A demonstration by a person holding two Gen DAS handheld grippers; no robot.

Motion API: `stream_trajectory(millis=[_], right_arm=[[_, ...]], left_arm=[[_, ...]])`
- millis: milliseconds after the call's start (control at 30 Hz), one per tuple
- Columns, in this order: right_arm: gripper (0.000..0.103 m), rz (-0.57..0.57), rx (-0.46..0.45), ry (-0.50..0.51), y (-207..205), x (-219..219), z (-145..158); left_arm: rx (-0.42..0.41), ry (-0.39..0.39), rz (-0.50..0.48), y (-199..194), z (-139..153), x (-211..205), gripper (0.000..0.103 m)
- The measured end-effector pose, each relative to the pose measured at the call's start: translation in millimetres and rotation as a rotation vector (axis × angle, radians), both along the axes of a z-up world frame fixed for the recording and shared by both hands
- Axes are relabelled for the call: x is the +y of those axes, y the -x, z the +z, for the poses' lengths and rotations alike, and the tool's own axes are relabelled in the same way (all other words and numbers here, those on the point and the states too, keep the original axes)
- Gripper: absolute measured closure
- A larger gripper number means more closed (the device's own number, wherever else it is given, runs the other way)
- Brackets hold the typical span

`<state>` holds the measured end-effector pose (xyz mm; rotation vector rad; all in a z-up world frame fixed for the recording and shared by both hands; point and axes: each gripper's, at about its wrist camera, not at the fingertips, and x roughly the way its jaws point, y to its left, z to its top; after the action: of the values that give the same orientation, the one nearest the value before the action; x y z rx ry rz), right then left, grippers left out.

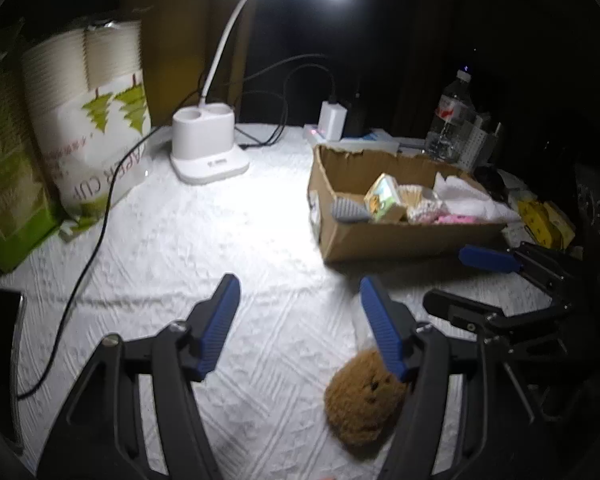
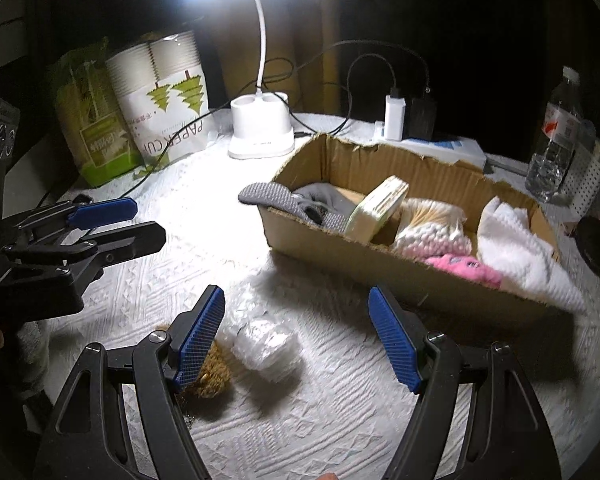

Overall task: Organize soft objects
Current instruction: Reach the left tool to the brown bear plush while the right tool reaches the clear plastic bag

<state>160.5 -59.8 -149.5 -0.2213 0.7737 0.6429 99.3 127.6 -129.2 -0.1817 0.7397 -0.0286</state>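
A brown plush toy [image 1: 364, 400] lies on the white quilted cloth [image 1: 220, 248], just under the right finger of my left gripper [image 1: 299, 282], which is open and holds nothing. In the right wrist view the plush [image 2: 212, 376] peeks out behind a finger, beside a clear plastic packet of white stuff [image 2: 264, 344]. My right gripper [image 2: 296, 292] hangs open over that packet without touching it. A cardboard box [image 2: 400, 276] holds a grey knit piece [image 2: 276, 196], a pale sponge block [image 2: 380, 208], a bag of white balls [image 2: 432, 232], a pink item [image 2: 464, 268] and a white towel [image 2: 516, 248].
A lit desk lamp [image 2: 260, 128] stands at the back, with a paper cup bag [image 2: 172, 112] and a green bag [image 2: 96, 128] to its left. A black cable [image 1: 88, 260] crosses the cloth. A water bottle [image 2: 556, 136] and chargers [image 2: 394, 118] stand behind the box.
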Motion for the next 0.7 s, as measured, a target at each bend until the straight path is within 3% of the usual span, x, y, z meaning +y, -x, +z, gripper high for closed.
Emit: stream_trajectory(millis=[67,167,433,700], right_arm=[[0.026,0.0,0.011,0.002,1,2,-7],[0.026,0.004,0.026,0.004,4,4,-15],[0.027,0.008,0.075,-0.005,1,10,-35],[0.054,0.043,0.113,-0.031,1,16,-43]], left_arm=[[0.009,0.005,0.001,3,-4,1,0.038],[0.018,0.02,0.002,8,-10,4,0.029],[0.045,0.038,0.021,16,-25,9,0.028],[0.074,0.052,0.008,20,-33,-1,0.028]])
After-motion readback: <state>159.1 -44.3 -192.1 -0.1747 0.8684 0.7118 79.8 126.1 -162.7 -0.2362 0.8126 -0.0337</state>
